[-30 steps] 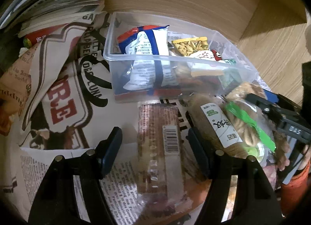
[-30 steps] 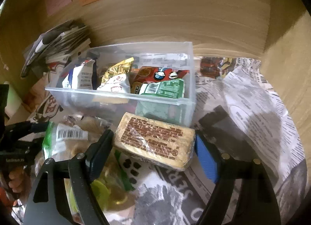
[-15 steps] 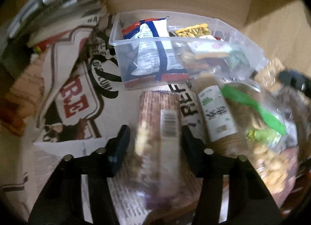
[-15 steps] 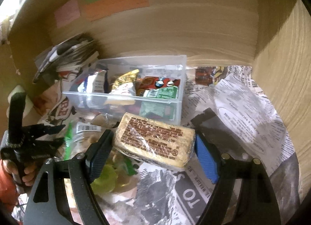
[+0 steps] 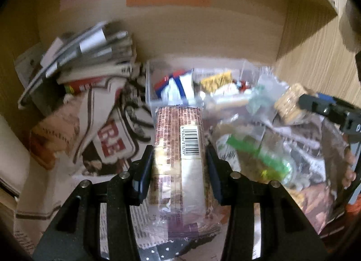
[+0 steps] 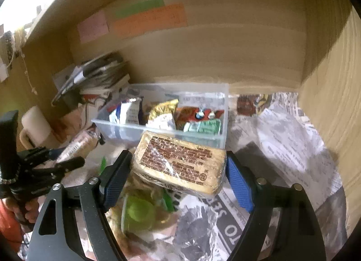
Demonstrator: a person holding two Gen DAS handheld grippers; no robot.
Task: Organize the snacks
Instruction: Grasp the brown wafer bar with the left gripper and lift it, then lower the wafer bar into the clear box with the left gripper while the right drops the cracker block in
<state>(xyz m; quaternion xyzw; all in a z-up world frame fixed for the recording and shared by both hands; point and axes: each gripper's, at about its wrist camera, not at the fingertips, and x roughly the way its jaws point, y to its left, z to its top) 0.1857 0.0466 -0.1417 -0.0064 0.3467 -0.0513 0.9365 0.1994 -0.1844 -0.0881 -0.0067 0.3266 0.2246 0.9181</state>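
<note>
Between the left gripper (image 5: 179,168) pads: long crinkly film-wrapped snack pack (image 5: 180,161), clamped on both sides, white barcode strip up, digits partly legible "818299", brown print too blurred to read. In the right gripper (image 6: 178,170): squeezed on a pale yellow rectangular bar (image 6: 180,161), glossy wrap, dense brown lettering, illegible. Just beyond both: clear rigid plastic bin (image 6: 158,128) holding foil and paper packets. Underneath: crumpled newspaper (image 6: 282,148), "TO" readable; red "RE" in left view. On wooden back wall: pink, green, orange sticky notes (image 6: 149,21).
</note>
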